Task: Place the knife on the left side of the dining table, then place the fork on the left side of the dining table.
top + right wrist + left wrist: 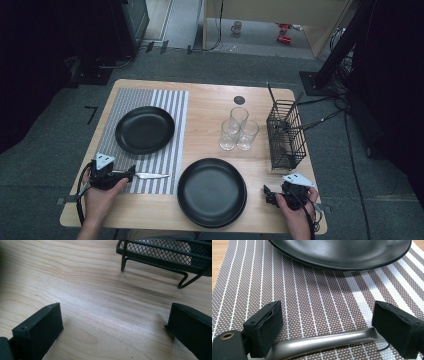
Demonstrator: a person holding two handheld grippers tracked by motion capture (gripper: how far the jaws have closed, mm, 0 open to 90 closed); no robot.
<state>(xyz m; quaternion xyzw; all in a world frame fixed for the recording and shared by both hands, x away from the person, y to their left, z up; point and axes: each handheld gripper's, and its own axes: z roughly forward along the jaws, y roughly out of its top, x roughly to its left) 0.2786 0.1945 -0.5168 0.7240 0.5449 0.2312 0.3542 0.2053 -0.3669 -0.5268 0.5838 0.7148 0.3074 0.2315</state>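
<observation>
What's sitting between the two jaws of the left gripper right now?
A metal utensil handle lies across the gap between the open jaws of the left gripper, resting on the striped placemat, as the left gripper view shows. The jaws have not closed on it.

dim, dark surroundings, soft overhead light

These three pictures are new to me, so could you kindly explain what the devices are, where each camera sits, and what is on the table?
A person holds a handheld tool with two black jaws in each hand. The high view looks down on the wooden table: left gripper, right gripper. The other two cameras ride on the grippers, looking along their jaws.

On the table: a striped placemat bearing a black plate, a nearer black plate, three glasses and a wire basket. A metal utensil lies on the placemat between the left gripper's open jaws, not clamped. The right gripper is open over bare wood.
</observation>
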